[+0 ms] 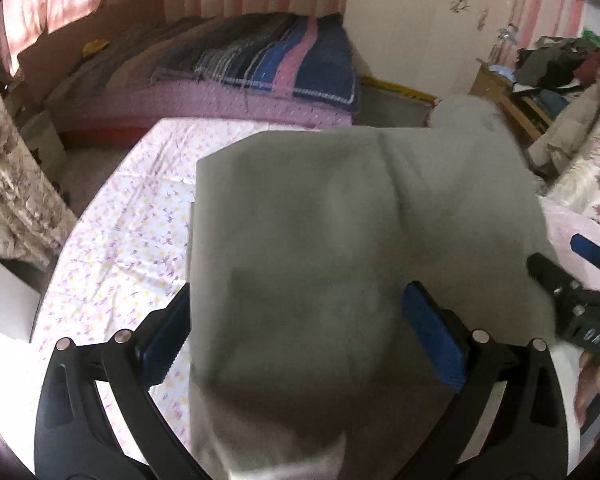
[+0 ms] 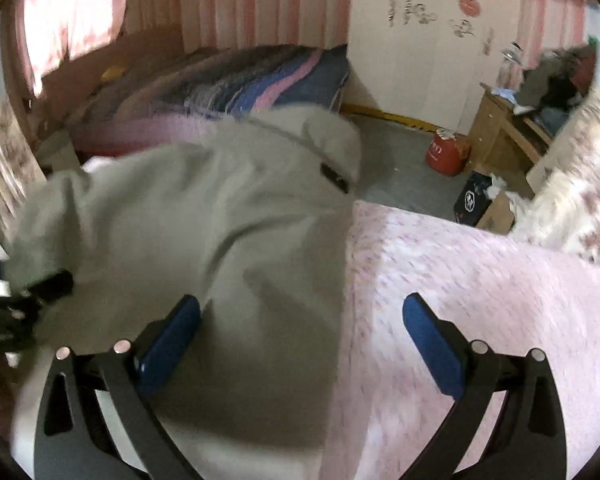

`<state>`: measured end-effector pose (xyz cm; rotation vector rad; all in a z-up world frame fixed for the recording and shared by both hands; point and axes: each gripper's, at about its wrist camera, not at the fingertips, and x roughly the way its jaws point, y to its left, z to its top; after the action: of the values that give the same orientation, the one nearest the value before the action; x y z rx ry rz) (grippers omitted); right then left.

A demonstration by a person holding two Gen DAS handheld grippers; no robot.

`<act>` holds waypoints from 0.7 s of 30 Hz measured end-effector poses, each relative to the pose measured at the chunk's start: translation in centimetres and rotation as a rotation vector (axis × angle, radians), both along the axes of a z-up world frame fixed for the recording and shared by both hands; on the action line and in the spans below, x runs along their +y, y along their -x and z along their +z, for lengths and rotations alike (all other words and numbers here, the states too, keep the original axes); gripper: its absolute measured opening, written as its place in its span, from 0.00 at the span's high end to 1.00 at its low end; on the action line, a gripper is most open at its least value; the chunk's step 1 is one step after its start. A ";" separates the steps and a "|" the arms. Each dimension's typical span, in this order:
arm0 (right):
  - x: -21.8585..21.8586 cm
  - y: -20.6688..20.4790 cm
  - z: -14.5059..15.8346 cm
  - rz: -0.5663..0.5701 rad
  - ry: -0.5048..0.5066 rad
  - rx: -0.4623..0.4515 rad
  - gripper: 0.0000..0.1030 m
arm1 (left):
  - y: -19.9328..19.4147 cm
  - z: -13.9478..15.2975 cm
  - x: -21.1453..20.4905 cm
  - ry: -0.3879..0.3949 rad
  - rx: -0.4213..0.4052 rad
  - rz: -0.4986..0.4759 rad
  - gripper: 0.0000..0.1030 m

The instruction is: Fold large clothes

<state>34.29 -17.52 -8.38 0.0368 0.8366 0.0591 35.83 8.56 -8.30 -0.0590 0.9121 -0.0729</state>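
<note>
- Garment: grey, large, lying on the table with its near part draped toward both cameras; far end with the collar hangs past the table's far edge.
- Left gripper: jaws wide apart, cloth lying between the pads, nothing pinched. Left pad sits at the garment's left edge.
- Right gripper: jaws also apart; left pad over cloth, right pad over bare pink cover.
- Step looks like taking a grip for a fold. To do it well: close on a clean hem, both sides level, so the crease runs straight.
- Right view is motion-blurred, so the garment's right edge is probably under that gripper's midline, not certain.
- Room: open tabletop left of the garment; pink cover free on the right. Grippers are near each other, so watch for a clash.
</note>
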 end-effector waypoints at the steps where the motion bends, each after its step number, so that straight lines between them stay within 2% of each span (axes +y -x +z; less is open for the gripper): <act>1: -0.2 1.6 0.6 0.003 -0.039 -0.024 0.02 | 0.9 0.5 0.0 -0.004 -0.012 -0.008 0.03; 4: 0.0 7.2 1.9 0.043 -0.089 -0.077 0.02 | 4.7 1.9 0.2 0.002 -0.062 -0.008 0.03; 9: 1.0 12.5 -0.3 0.057 0.003 -0.071 0.02 | 9.9 1.5 0.3 0.042 -0.087 0.034 0.03; 11: 0.7 13.2 -2.1 0.053 0.020 -0.043 0.02 | 11.1 0.9 0.2 0.044 -0.089 0.042 0.03; 14: -0.3 12.5 -3.3 0.056 -0.007 0.008 0.02 | 11.8 -0.7 1.0 0.117 -0.061 0.068 0.03; 15: -0.3 12.4 -3.6 0.058 -0.009 0.005 0.02 | 12.3 -1.3 1.5 0.149 -0.068 0.083 0.03; 18: -0.3 12.5 -3.9 0.051 -0.014 -0.002 0.02 | 12.8 -2.3 2.1 0.175 -0.090 0.091 0.03; 21: -0.7 12.6 -3.6 0.057 -0.029 -0.016 0.02 | 13.6 -2.1 2.3 0.185 -0.102 0.095 0.03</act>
<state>21.68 -18.25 -12.02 0.0394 0.8208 0.1247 22.22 10.81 -10.44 -0.2676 0.7979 -0.0713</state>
